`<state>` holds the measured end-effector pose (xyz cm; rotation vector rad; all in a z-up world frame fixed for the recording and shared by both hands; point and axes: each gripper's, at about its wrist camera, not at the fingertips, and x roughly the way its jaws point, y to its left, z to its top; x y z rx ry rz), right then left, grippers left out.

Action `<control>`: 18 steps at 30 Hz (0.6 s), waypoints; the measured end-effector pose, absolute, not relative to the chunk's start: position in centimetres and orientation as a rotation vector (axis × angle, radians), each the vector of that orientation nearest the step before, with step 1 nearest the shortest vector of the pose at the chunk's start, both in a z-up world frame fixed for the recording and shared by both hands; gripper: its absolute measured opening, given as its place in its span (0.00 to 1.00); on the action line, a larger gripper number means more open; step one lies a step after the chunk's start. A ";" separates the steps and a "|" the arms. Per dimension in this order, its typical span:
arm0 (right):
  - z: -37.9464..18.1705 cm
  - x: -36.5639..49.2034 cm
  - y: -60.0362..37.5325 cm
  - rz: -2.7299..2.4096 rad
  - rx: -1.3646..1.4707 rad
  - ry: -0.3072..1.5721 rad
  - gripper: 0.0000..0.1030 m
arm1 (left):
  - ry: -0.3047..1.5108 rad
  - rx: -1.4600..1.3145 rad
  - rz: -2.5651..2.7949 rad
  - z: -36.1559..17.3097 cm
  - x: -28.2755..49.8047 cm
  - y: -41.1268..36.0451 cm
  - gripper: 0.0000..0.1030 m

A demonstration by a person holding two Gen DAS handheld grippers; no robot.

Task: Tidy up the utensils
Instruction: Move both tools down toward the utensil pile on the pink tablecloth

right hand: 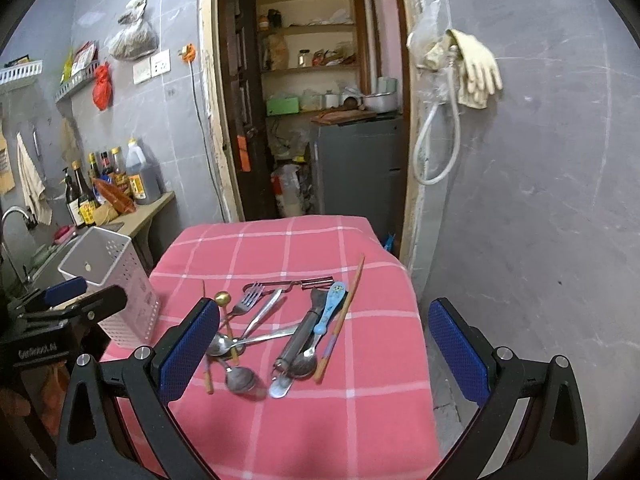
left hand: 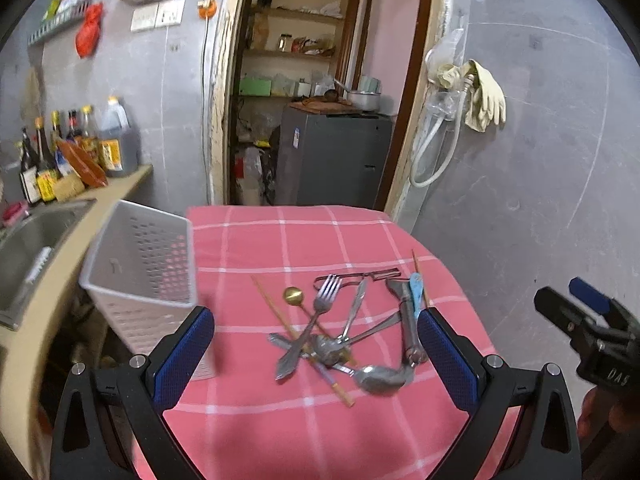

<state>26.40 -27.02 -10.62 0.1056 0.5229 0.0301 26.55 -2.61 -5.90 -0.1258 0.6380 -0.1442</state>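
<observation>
Both claws hang wide open and empty over the near edge of the table: the left gripper (left hand: 316,344) frames the heap of cutlery, the right gripper (right hand: 324,344) sits just beside it, jaws spread, nothing between the pads. Nothing has been picked yet, so this looks like the opening step, choosing the first piece.

On the pink checked cloth (right hand: 288,248) the pile is a real tangle. A fork (left hand: 320,312) lies across a gold-bowled spoon (left hand: 293,294), chopsticks (left hand: 276,312) run under both, and a couple of steel spoons (right hand: 240,378) poke out toward us. Off to the right side of the heap, a blue-handled spoon (right hand: 332,304) rests against a heavy steel tool (right hand: 304,332), with a peeler (right hand: 288,283) at the back.

The white perforated holder (left hand: 144,276) stands upright at the left corner of the table, apparently empty, well apart from the pile.

My read: the next move wants a loose outlier, say the blue-handled spoon or the far chopstick (right hand: 348,312), pinched by its handle, lifted clear without dragging the rest, then dropped upright into the holder.
</observation>
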 end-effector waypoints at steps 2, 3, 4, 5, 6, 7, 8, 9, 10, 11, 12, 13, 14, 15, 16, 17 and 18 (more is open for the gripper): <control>-11.2 27.6 -27.4 0.049 0.107 0.534 0.99 | 0.661 -0.141 -0.142 -6.5 28.2 -3.2 0.99; -11.5 28.4 -27.7 0.063 0.110 0.544 0.99 | 0.664 -0.145 -0.139 -6.8 28.8 -3.3 0.99; -11.8 29.0 -28.0 0.072 0.112 0.551 0.99 | 0.668 -0.149 -0.136 -7.1 29.5 -3.6 0.99; -12.2 29.8 -28.2 0.083 0.115 0.560 0.99 | 0.674 -0.149 -0.134 -7.4 30.2 -3.8 0.99; -12.5 30.4 -28.3 0.096 0.119 0.567 0.99 | 0.678 -0.147 -0.132 -7.7 30.9 -4.1 0.99; -12.9 31.0 -28.6 0.108 0.124 0.572 0.99 | 0.682 -0.144 -0.130 -8.0 31.5 -4.4 0.99; -13.2 31.5 -28.7 0.116 0.128 0.575 0.99 | 0.686 -0.142 -0.128 -8.3 32.0 -4.7 0.99; -13.6 32.1 -28.9 0.126 0.134 0.580 0.99 | 0.692 -0.140 -0.128 -8.6 32.6 -4.9 0.99; -13.9 32.6 -29.0 0.134 0.139 0.584 0.99 | 0.697 -0.138 -0.127 -9.0 33.3 -5.2 0.99; -14.3 33.2 -29.1 0.142 0.145 0.592 0.99 | 0.701 -0.135 -0.126 -9.3 33.6 -5.3 0.99; -14.6 33.7 -29.3 0.149 0.149 0.597 0.99 | 0.706 -0.133 -0.125 -9.7 34.2 -5.6 0.99; -15.1 34.4 -29.3 0.160 0.157 0.605 0.98 | 0.712 -0.131 -0.125 -10.0 34.7 -5.7 0.99; -15.5 34.8 -29.5 0.167 0.160 0.610 0.97 | 0.718 -0.131 -0.128 -10.4 35.1 -5.9 0.99; -15.9 35.3 -29.4 0.177 0.163 0.616 0.94 | 0.727 -0.128 -0.131 -10.7 35.6 -6.1 0.98; -16.3 35.7 -29.4 0.185 0.164 0.622 0.93 | 0.736 -0.127 -0.136 -11.2 36.1 -6.2 0.97; -16.8 36.2 -29.4 0.197 0.167 0.630 0.90 | 0.746 -0.127 -0.139 -11.5 36.4 -6.3 0.95; -17.3 36.7 -29.4 0.208 0.171 0.639 0.86 | 0.760 -0.126 -0.144 -11.9 36.9 -6.4 0.90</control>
